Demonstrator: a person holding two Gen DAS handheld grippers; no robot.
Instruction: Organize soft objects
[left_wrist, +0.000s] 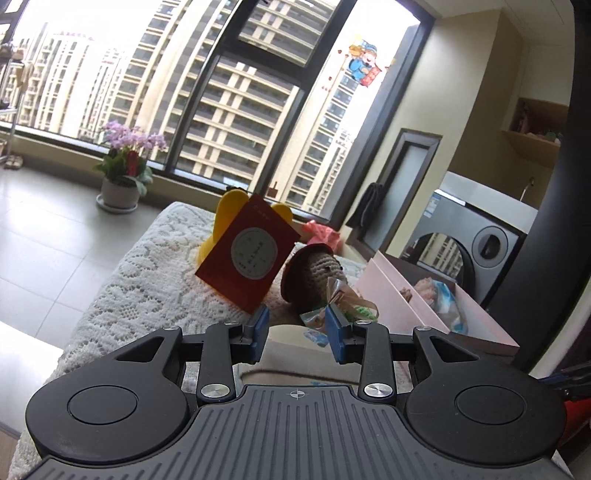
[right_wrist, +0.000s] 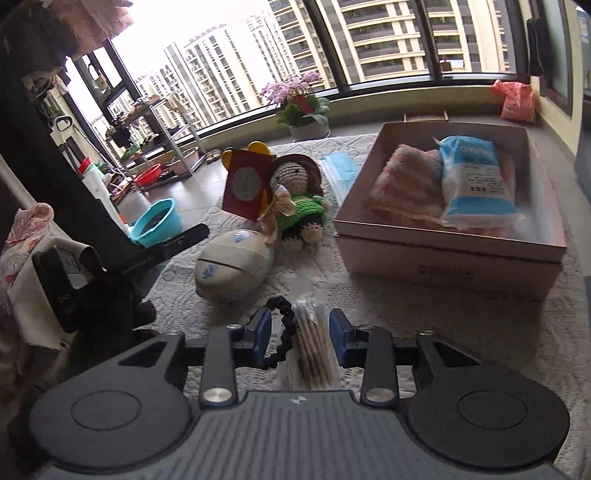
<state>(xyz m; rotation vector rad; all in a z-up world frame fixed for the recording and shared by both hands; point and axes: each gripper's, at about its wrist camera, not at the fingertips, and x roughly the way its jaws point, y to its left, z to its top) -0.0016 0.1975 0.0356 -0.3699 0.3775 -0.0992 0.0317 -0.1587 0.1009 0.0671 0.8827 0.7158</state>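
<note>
The crocheted doll (right_wrist: 295, 199) lies on the lace cloth (right_wrist: 369, 314) just left of the half-filled box (right_wrist: 450, 254). My left gripper (left_wrist: 297, 332) reaches toward it, open and empty. My right gripper (right_wrist: 300, 338) straddles the cotton swab packet (right_wrist: 312, 347), unclosed; I judge squeezing comes next.

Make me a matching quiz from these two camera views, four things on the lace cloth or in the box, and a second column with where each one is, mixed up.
Things:
1. crochet doll
2. blue-and-white packet
3. cotton swabs
4. egg-shaped case

Places:
A. between the right tool's open fingers
B. inside the pink box
C. on the cloth just in front of the doll
D. beside the red card

Pairs: 1-D, 2-B, 3-A, 4-C
</note>
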